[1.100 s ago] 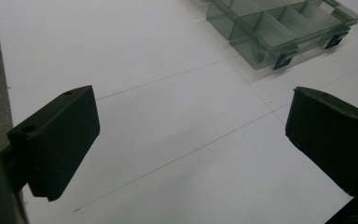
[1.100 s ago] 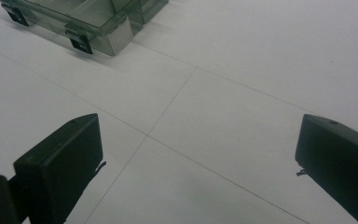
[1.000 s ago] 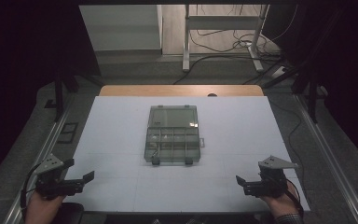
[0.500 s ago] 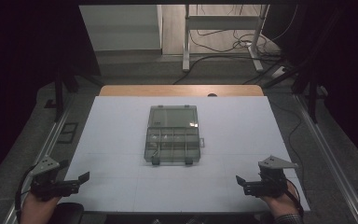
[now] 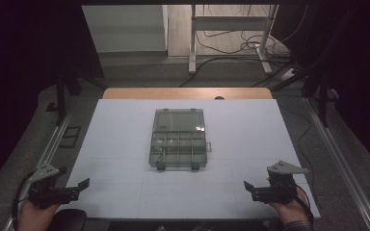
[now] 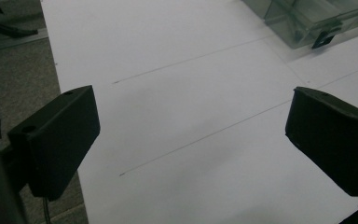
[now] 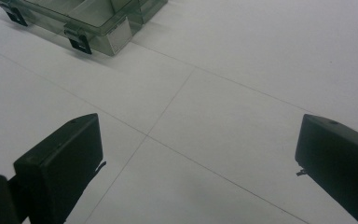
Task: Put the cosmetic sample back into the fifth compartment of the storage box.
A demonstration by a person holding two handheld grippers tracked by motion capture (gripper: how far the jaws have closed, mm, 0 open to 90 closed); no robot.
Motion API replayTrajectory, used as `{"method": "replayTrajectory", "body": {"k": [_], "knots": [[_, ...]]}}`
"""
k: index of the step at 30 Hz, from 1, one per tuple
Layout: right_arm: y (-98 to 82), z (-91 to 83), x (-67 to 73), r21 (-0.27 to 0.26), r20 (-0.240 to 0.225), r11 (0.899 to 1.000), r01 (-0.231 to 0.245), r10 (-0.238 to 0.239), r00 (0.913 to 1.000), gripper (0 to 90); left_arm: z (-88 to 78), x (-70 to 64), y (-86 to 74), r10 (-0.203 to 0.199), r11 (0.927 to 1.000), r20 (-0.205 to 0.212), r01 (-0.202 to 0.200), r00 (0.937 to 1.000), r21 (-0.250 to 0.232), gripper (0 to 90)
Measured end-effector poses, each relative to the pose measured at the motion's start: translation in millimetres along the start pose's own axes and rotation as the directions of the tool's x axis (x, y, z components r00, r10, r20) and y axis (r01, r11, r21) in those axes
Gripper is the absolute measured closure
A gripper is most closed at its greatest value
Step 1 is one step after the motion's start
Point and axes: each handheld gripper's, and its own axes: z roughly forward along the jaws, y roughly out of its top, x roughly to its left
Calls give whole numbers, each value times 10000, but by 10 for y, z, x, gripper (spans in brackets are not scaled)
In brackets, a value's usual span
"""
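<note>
Left gripper [image 5: 83, 183] low at the near left corner of the white table [image 5: 125, 125], jaws spread wide with nothing between them, just bare white sheet under the gap. In the left gripper view [image 6: 191, 135], two black blocks far apart, thin pencil-like lines running across the sheet between them, grey floor past the table's edge beside one block. Held by a hand [image 5: 33, 216] coming in from the bottom edge.

Right gripper [image 5: 247, 186] low at the near right corner, jaws also wide apart and holding nothing. In the right gripper view [image 7: 196, 158], thin lines crossing on the sheet right in the gap. Held by another hand [image 5: 289, 211], with a grey three-cornered plate on top.

Clear plastic box [image 5: 178, 138] flat in the middle of the table, well apart from both grippers, lid shut, little compartments inside, two dark latches on its near side. Same box up in the far corner of the left gripper view [image 6: 307, 18] and of the right gripper view [image 7: 84, 18]

Wooden strip [image 5: 188, 93] along the table's far edge, cables [image 5: 231, 45] on the floor beyond
</note>
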Motion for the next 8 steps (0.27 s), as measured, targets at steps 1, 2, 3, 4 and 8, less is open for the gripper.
{"method": "replayTrajectory", "body": {"k": [1,2,3,4,8], "knots": [[0,0,1,-1,3,10000,2,-2,10000,11,2,7,-10,10,10000,-30,-10,10000,64,35],[0,0,1,-4,4,10000,9,-9,10000,11,8,12,-19,-26,9999,-12,26,10000,111,35],[1,0,1,-5,5,10000,7,-7,10000,10,13,18,-27,-40,9998,-11,40,10000,185,35],[1,0,2,-5,6,10000,9,-9,10000,10,18,23,-33,-31,9997,-40,32,10000,241,35],[0,0,1,10,22,10000,36,-36,10000,11,25,27,-38,-42,9995,-46,44,10000,301,34]]}}
